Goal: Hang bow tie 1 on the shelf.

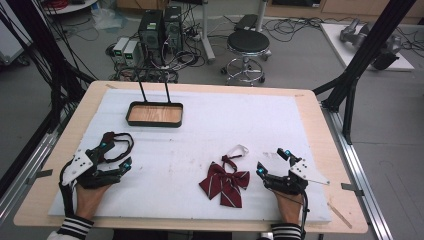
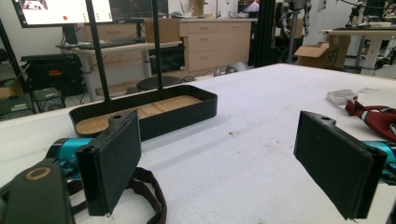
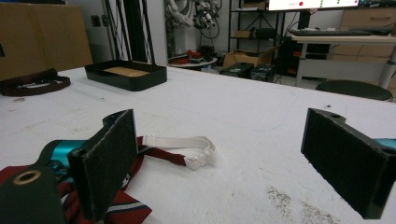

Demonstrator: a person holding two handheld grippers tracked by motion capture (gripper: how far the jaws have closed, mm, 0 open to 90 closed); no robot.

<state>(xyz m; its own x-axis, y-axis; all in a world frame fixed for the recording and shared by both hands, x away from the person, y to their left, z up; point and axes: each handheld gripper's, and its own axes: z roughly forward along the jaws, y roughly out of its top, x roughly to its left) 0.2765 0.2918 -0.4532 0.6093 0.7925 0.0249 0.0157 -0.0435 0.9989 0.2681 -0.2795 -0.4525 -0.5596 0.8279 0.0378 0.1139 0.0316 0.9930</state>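
One black tray (image 1: 154, 114), wooden floor bare, sits near the counter's (image 1: 310, 107) far edge, left of centre. Red striped bow tie (image 1: 224, 182) lies toward the near edge, just beside the right gripper (image 1: 272, 161). Left gripper (image 1: 116, 152) rests near the left edge by a dark strap (image 1: 122, 145). Both grippers' fingers gape wide, holding nothing.

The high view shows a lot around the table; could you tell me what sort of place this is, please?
Most likely a robotics lab or workshop: computer towers stand on the floor amid loose cables, a rolling stool sits behind the table, and a monitor tops a desk.
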